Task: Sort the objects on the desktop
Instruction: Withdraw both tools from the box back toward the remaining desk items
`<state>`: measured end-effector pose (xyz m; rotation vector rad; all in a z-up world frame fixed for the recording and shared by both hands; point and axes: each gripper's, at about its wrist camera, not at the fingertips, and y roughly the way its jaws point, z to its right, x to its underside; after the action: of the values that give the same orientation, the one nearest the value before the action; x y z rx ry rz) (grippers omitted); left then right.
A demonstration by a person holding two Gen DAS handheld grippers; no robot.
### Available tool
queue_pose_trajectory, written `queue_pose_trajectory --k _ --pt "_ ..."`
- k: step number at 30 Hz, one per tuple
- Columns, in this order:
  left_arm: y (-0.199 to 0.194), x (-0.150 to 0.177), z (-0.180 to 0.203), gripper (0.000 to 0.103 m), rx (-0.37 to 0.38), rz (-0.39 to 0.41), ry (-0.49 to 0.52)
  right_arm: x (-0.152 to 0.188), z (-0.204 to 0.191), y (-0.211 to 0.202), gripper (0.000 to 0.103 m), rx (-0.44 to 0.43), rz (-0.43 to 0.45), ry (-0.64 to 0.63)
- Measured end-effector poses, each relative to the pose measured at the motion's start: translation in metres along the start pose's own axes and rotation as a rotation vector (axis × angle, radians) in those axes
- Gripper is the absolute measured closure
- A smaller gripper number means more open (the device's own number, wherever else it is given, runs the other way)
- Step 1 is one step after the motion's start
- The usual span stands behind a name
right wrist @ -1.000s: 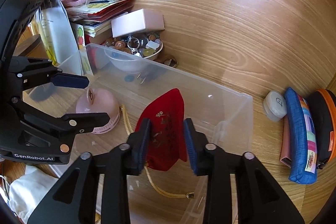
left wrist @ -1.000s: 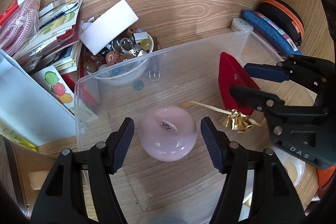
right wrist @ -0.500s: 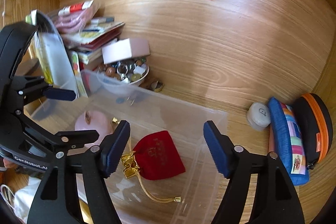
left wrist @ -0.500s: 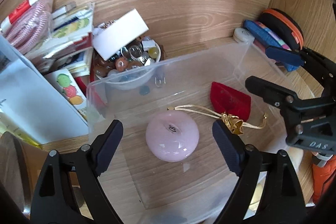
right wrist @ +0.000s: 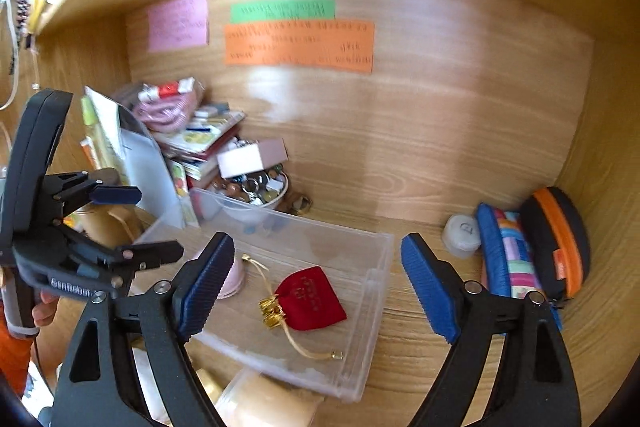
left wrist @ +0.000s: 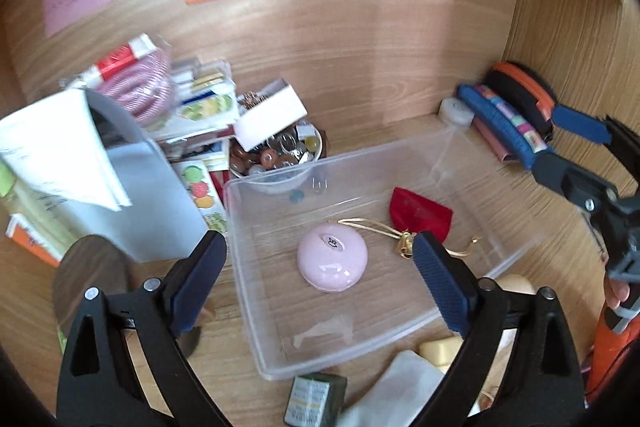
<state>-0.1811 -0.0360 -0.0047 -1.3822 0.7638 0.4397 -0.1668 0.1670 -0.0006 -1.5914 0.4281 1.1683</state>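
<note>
A clear plastic box (left wrist: pixel 476 269) (right wrist: pixel 376 291) sits on the wooden desk. Inside it lie a round pink case (left wrist: pixel 332 261) (right wrist: pixel 236 277) and a red drawstring pouch (left wrist: pixel 420 213) (right wrist: pixel 310 301) with a gold cord. My left gripper (left wrist: pixel 320 283) is open and empty, raised above the box's near side. My right gripper (right wrist: pixel 316 287) is open and empty, raised above the box; it also shows at the right edge of the left wrist view (left wrist: pixel 576 155).
A bowl of beads and trinkets (left wrist: pixel 276 155) (right wrist: pixel 256 191) with a white box (left wrist: pixel 270 115) on it stands behind the clear box. Booklets and papers (left wrist: pixel 80 167) pile at left. Pencil cases (right wrist: pixel 532 247) and a small white tub (right wrist: pixel 462 235) lie right. Small items (left wrist: pixel 316 399) lie in front.
My right gripper opened and let the red pouch drop into the box. My left gripper opened wider off the pink case. Both grippers pulled up and back.
</note>
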Motion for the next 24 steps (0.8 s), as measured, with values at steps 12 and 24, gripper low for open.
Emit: queue_pose_trajectory --k 12,24 --pt "-0.076 0.037 0.005 0.004 -0.008 0.114 -0.031 0.031 -0.025 -0.071 0.012 0.036 0.083 -0.009" --pt "-0.108 0.111 0.001 0.004 -0.071 0.124 -0.059 0.089 -0.049 -0.095 0.011 0.071 0.067 0.027"
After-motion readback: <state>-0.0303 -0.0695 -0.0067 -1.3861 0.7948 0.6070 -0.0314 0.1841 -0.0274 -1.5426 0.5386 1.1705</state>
